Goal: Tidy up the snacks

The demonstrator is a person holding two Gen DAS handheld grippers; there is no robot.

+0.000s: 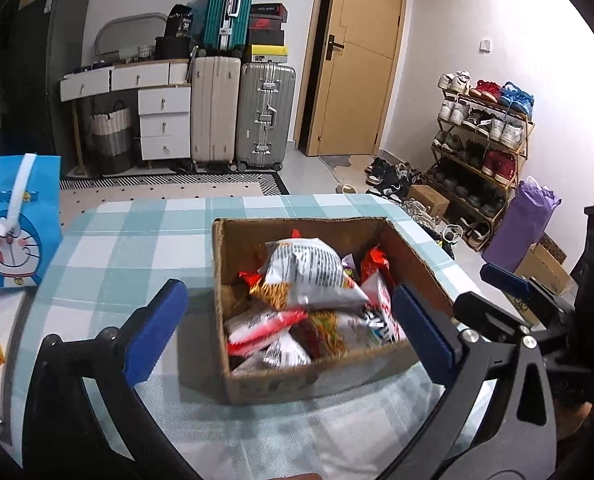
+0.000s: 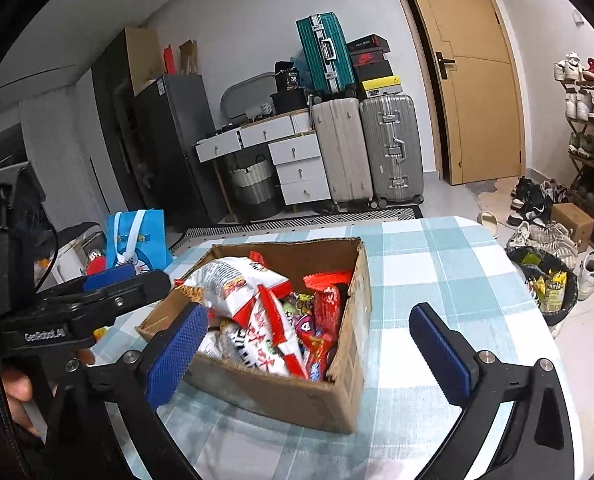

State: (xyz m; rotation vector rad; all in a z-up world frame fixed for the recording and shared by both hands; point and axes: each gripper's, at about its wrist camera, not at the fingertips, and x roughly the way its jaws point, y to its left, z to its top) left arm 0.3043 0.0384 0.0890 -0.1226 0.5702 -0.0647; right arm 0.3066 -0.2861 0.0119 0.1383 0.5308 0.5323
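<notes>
Snacks boxed; both grippers idle above the counter.
The left gripper (image 1: 289, 316) and right gripper (image 2: 309, 344) hang wide open, empty. Snack packets (image 1: 309, 276) fill the cardboard box (image 1: 313, 384) on the counter (image 1: 113, 248); the next move probably needs another loose packet or tidying.

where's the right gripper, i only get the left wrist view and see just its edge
Observer: The right gripper is open, in front of the cardboard box at its near side.
Operator: holding anything
Observer: No, nothing is held between its blue pads.
Operator: anything on the floor right of the table
Observer: A dark waste bin stands there, with yellow packets inside.
</notes>
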